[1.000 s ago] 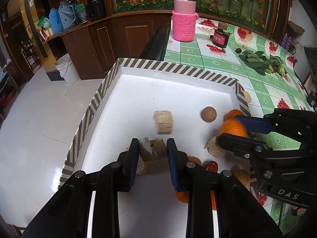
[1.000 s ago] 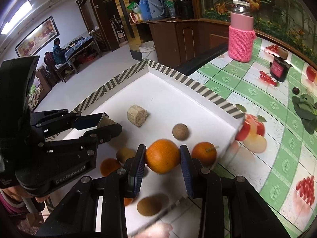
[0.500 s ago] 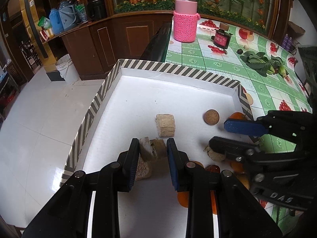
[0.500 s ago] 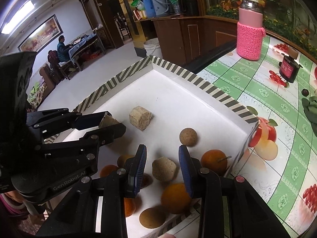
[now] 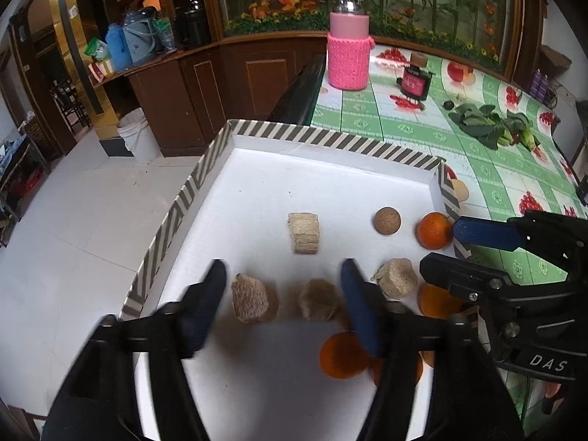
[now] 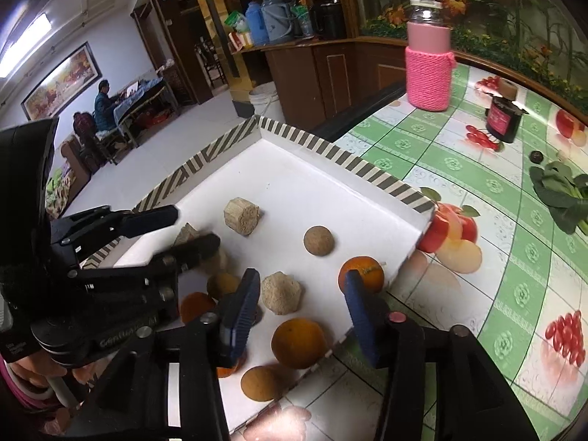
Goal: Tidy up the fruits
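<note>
A white tray [image 5: 330, 137] [image 6: 330, 149] with a striped rim holds oranges, brown round fruits and tan fibrous chunks. My left gripper [image 5: 281, 305] [image 6: 196, 226] hangs low over its near left part, jaws opening. Two tan chunks [image 5: 253, 303] [image 5: 318, 305] lie on the floor between its fingers, untouched by the pads. My right gripper [image 6: 297, 308] [image 5: 439, 244] is over the tray's right corner, jaws also opening. Nothing is gripped: a tan chunk [image 6: 281, 292] and an orange [image 6: 299, 341] lie below it. Another orange [image 6: 362, 273] [image 5: 433, 229] sits by the corner wall.
A pink knit-sleeved jar [image 5: 348, 58] [image 6: 429, 70], a dark jar [image 5: 415, 82] and leafy greens [image 5: 492, 128] stand on the green fruit-print tablecloth [image 6: 477, 169] beyond the tray. A tan bundle [image 5: 303, 233] and brown ball [image 5: 387, 220] lie mid-tray. People sit far off [image 6: 104, 106].
The right gripper let go of the orange, which now lies in the tray, and its jaws widened. The left gripper opened and dropped its tan chunk onto the tray floor.
</note>
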`<action>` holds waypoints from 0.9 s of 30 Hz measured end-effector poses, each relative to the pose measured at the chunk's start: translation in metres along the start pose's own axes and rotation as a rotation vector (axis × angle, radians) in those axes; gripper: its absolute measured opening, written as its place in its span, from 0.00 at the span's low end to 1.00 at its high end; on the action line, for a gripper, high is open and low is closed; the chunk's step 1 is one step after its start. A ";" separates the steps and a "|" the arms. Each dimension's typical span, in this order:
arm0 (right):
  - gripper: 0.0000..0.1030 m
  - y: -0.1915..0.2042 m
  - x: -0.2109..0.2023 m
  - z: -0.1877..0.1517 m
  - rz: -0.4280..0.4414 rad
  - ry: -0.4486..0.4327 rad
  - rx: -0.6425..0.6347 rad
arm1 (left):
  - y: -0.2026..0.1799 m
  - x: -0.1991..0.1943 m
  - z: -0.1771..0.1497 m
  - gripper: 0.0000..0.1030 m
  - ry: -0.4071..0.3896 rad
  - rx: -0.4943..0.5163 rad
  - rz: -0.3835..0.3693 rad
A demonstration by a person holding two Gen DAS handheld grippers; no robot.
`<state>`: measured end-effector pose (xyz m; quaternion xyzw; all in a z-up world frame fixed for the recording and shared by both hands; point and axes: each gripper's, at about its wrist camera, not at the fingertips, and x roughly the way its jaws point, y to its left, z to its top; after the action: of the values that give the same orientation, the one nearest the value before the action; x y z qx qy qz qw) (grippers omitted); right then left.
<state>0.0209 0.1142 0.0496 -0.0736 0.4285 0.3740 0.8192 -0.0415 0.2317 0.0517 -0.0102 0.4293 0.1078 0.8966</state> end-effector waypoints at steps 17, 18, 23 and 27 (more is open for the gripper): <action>0.68 -0.002 -0.036 -0.028 -0.090 -0.087 0.057 | -0.009 -0.027 -0.018 0.77 -0.112 -0.043 0.066; 0.68 -0.002 -0.037 -0.030 -0.092 -0.087 0.060 | -0.010 -0.028 -0.019 0.77 -0.114 -0.048 0.065; 0.69 -0.001 -0.040 -0.042 -0.102 -0.083 0.068 | -0.013 -0.034 -0.022 0.77 -0.123 -0.068 0.056; 0.77 -0.002 -0.048 -0.047 -0.101 -0.101 0.076 | -0.017 -0.037 -0.025 0.77 -0.131 -0.068 0.059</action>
<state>-0.0256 0.0653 0.0562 -0.0451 0.3964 0.3188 0.8598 -0.0800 0.2054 0.0631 -0.0210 0.3661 0.1491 0.9183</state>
